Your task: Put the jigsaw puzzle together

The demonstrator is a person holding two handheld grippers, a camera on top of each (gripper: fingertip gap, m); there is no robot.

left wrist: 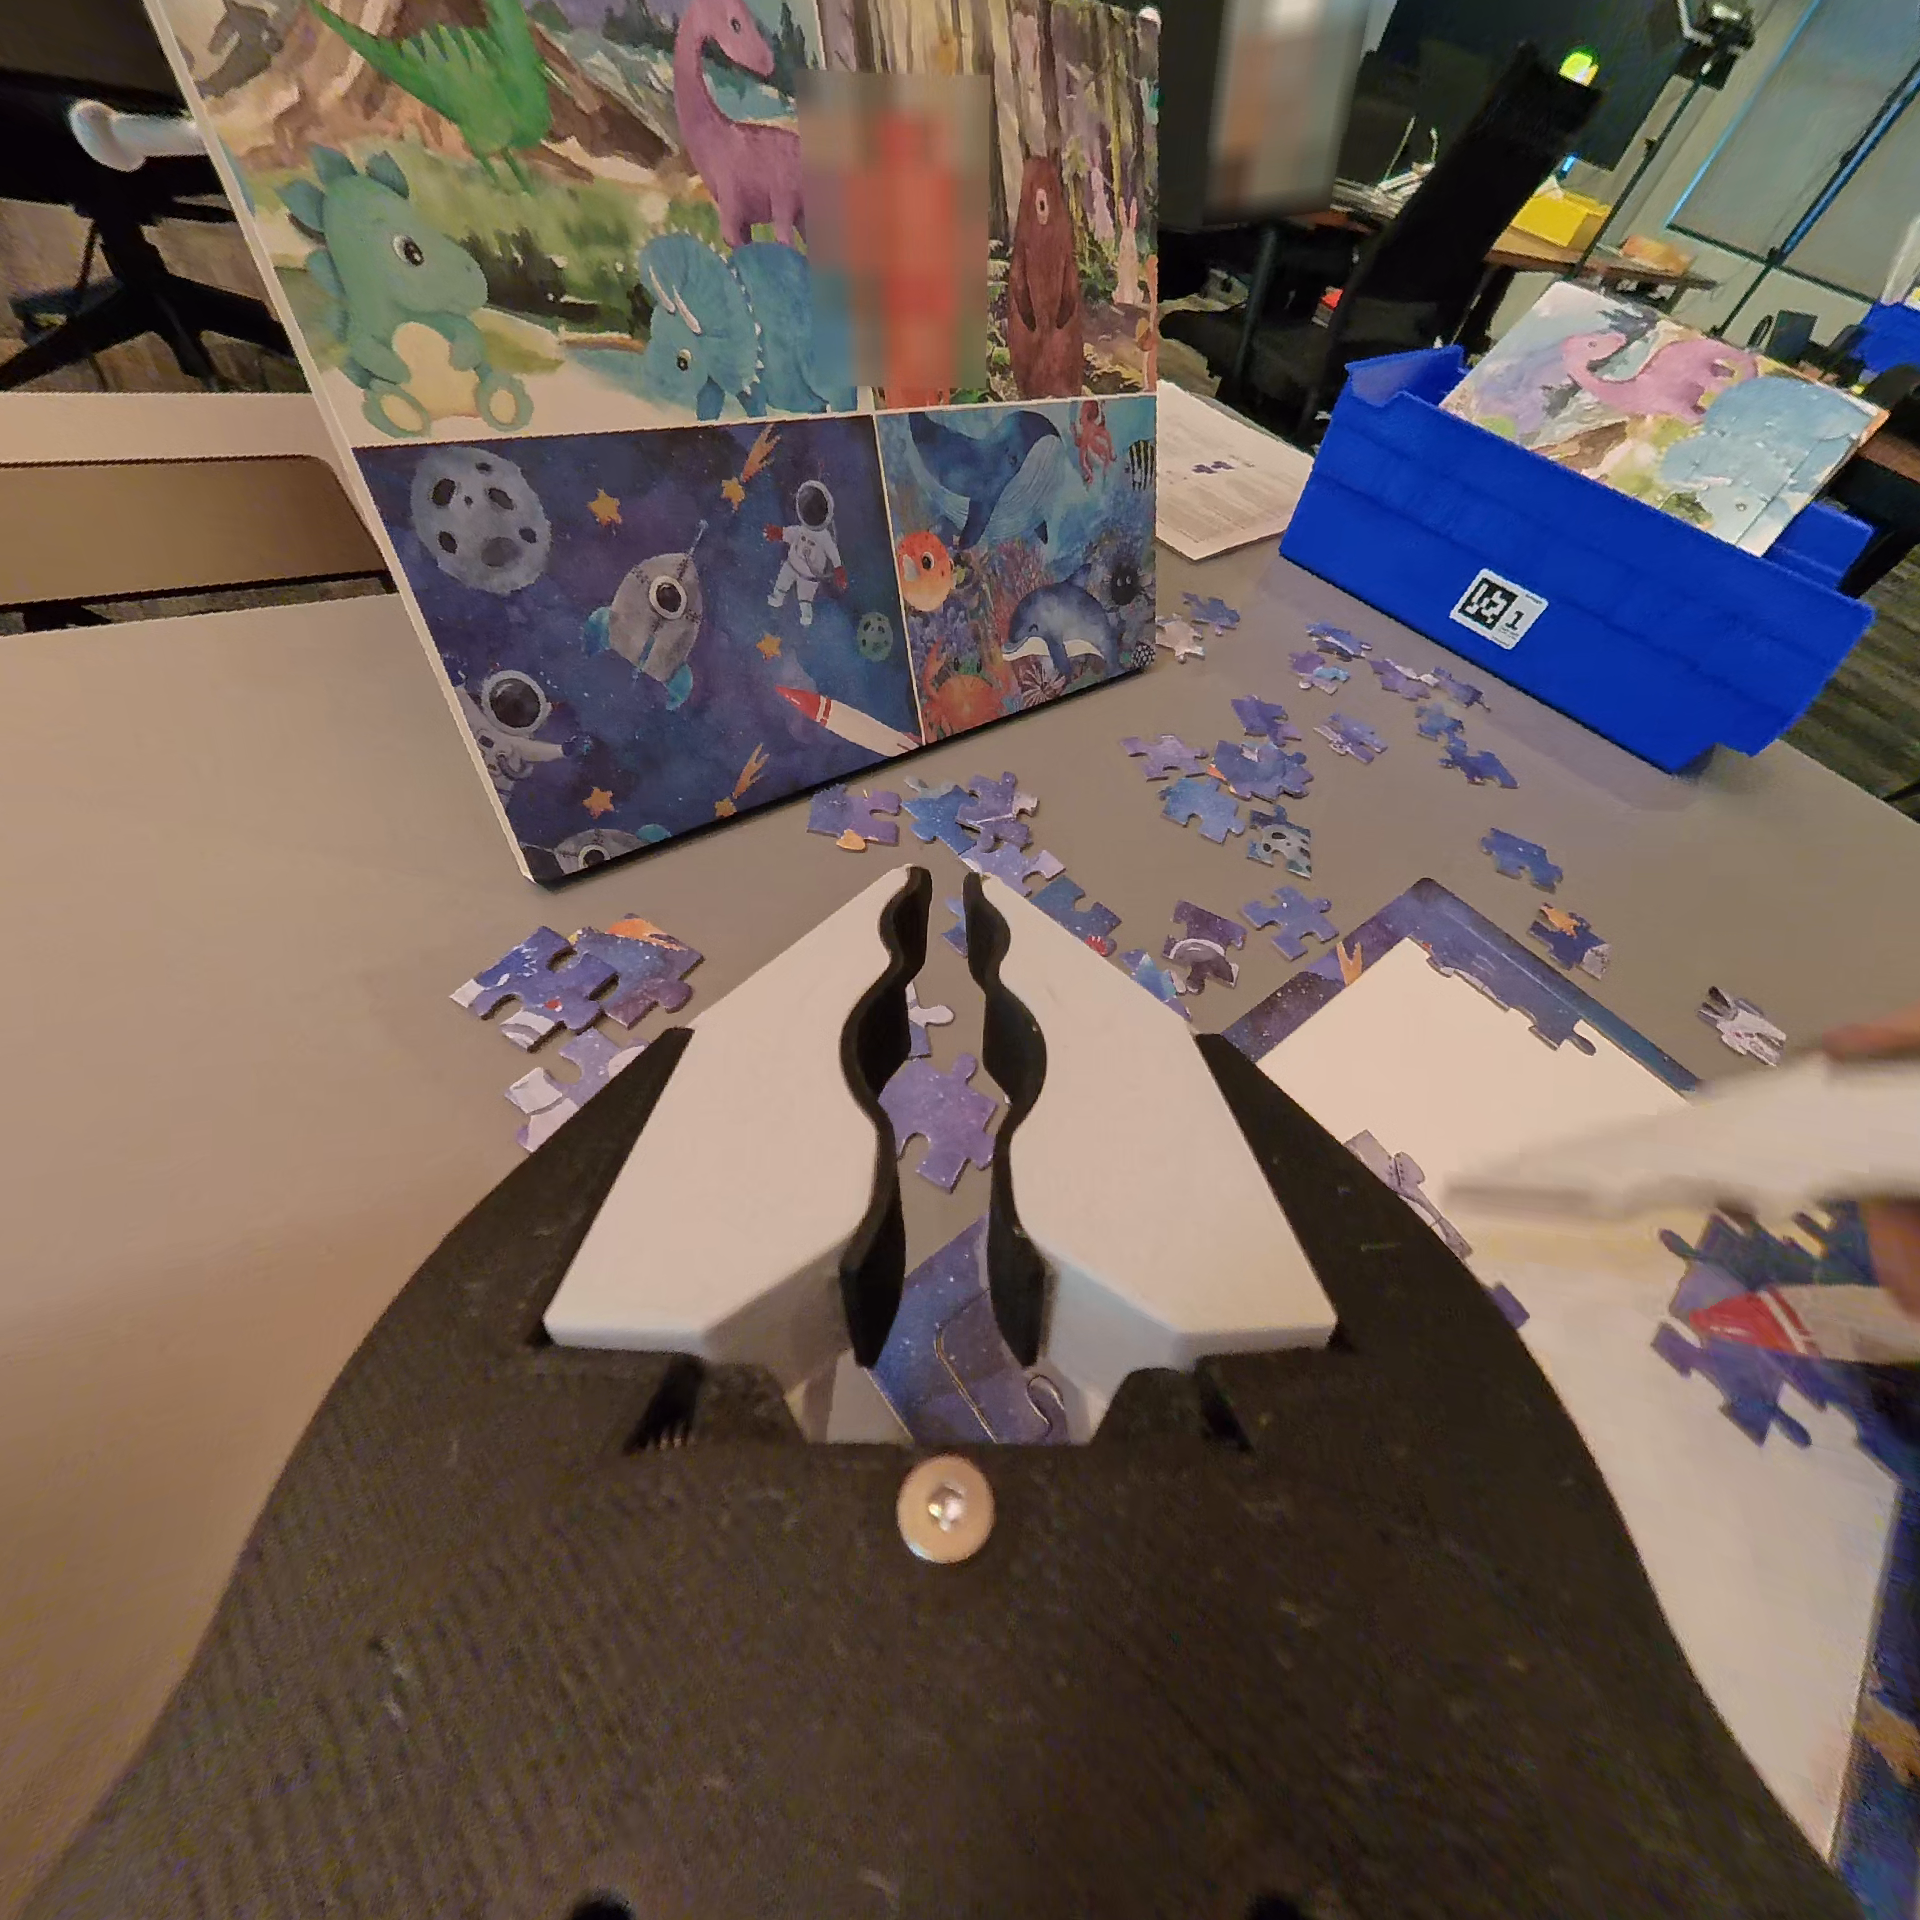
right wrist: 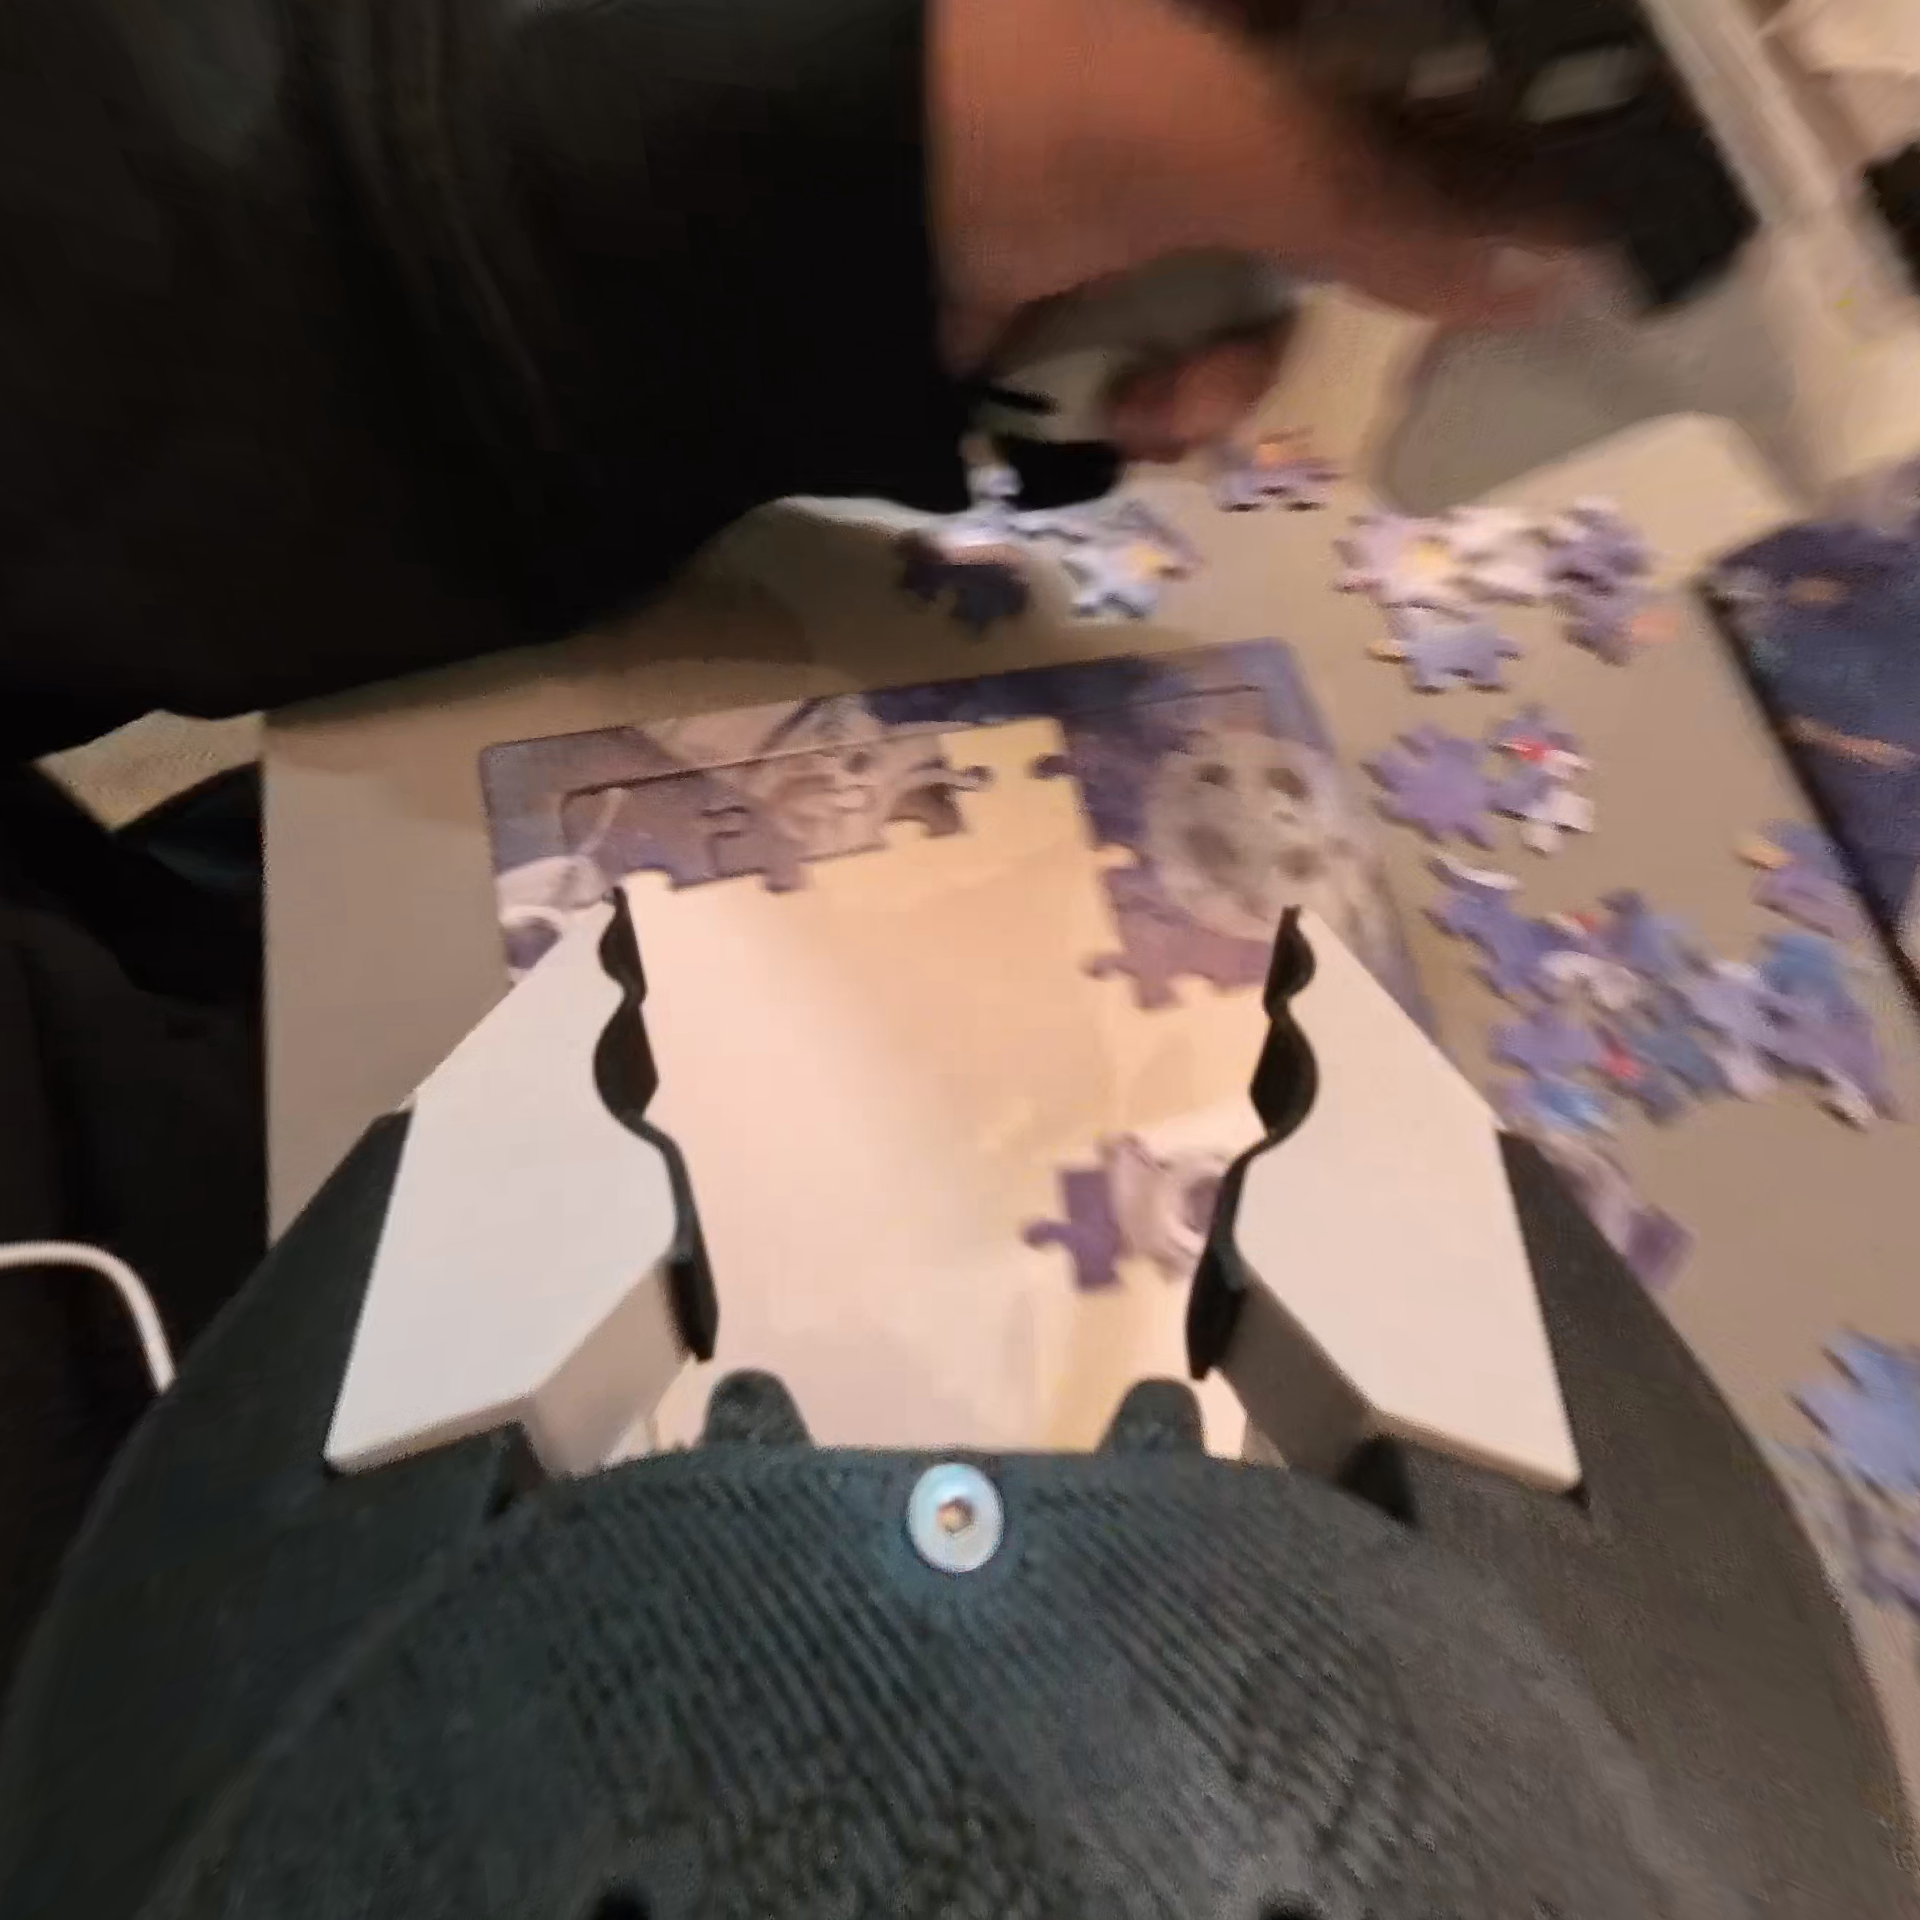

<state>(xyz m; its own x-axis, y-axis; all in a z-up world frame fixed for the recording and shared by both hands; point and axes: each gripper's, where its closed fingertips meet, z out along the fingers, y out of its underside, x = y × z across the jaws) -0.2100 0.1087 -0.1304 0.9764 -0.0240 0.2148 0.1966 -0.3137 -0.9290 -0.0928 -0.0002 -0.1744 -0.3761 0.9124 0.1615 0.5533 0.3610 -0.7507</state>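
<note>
My left gripper (left wrist: 945,894) hangs low over the grey table (left wrist: 260,883). Its fingers are nearly together, with only a slim slit at the tips and nothing between them. A purple puzzle piece (left wrist: 940,1117) lies on the table below and shows through the slit. Several loose pieces (left wrist: 1247,769) are scattered ahead. My right gripper (right wrist: 951,935) is wide open and empty over the bare white floor of the puzzle tray (right wrist: 883,1039). Joined pieces (right wrist: 1226,831) fill the tray's far side, and one lone piece (right wrist: 1132,1205) lies by the right finger. This view is blurred. The right gripper's white finger (left wrist: 1714,1132) also shows in the left wrist view, above the tray (left wrist: 1455,1029).
A picture-covered puzzle box (left wrist: 727,416) stands tilted just beyond the left gripper. A blue bin (left wrist: 1558,623) holding another puzzle board sits at the back right. Loose pieces (right wrist: 1610,987) lie right of the tray. A person's dark sleeve (right wrist: 416,312) leans over the table.
</note>
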